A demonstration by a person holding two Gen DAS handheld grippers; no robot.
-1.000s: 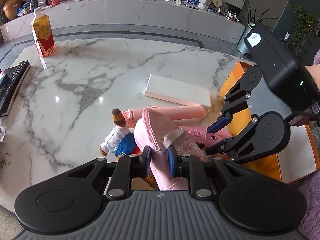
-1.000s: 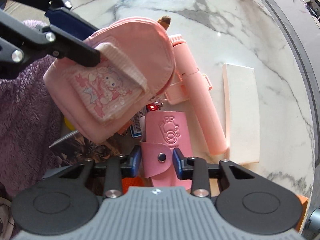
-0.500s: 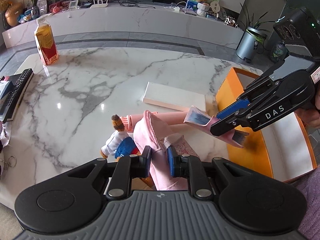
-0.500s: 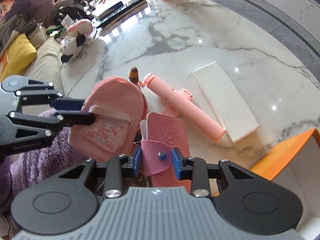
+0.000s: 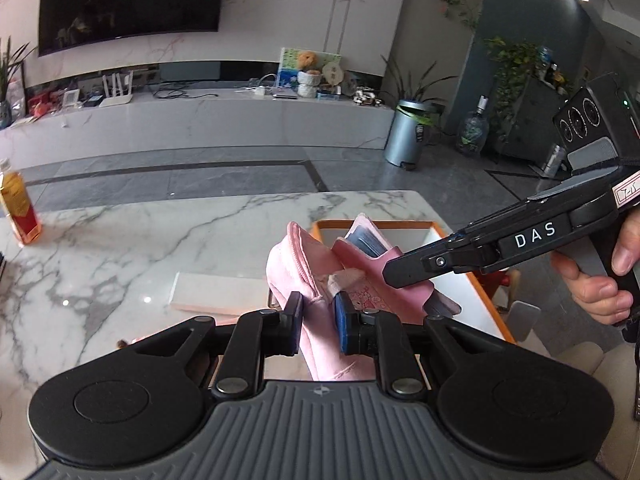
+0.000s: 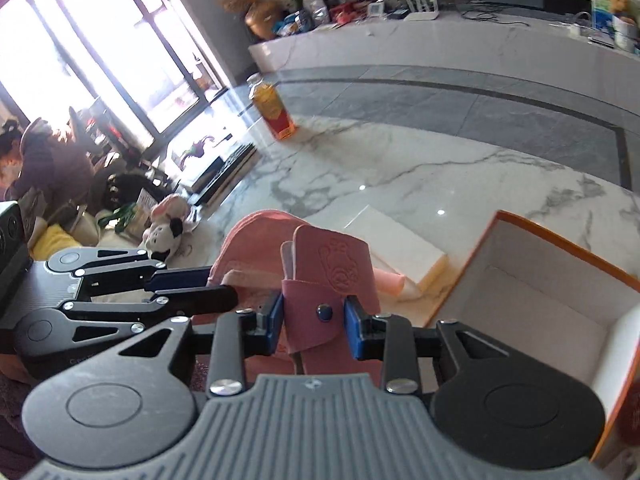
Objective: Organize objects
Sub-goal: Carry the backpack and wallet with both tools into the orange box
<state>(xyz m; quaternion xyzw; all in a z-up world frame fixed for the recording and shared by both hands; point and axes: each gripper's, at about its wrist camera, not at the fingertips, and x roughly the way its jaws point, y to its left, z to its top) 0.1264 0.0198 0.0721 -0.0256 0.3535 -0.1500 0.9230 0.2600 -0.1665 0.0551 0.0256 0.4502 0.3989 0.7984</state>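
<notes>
My left gripper (image 5: pixel 318 322) is shut on a small pink backpack (image 5: pixel 298 264) and holds it up above the marble table (image 5: pixel 140 240). My right gripper (image 6: pixel 314 322) is shut on a pink snap wallet (image 6: pixel 332 264) and holds it right beside the backpack (image 6: pixel 248 232). In the left wrist view the wallet (image 5: pixel 368 256) sits against the backpack's front. The right gripper's fingers (image 5: pixel 424 266) reach in from the right. An open orange box with a white inside (image 6: pixel 552 292) lies just right of both.
A white flat box (image 5: pixel 216 292) lies on the table behind the backpack. A bottle of orange drink (image 5: pixel 18 206) stands at the far left. A pink tube end (image 6: pixel 390 282) shows by the white box (image 6: pixel 396 244). Plush toys (image 6: pixel 168 226) lie off the table's left side.
Both grippers have risen and tilted up, lifting the backpack and the wallet off the table. The wallet has come up against the backpack, above the orange box's edge.
</notes>
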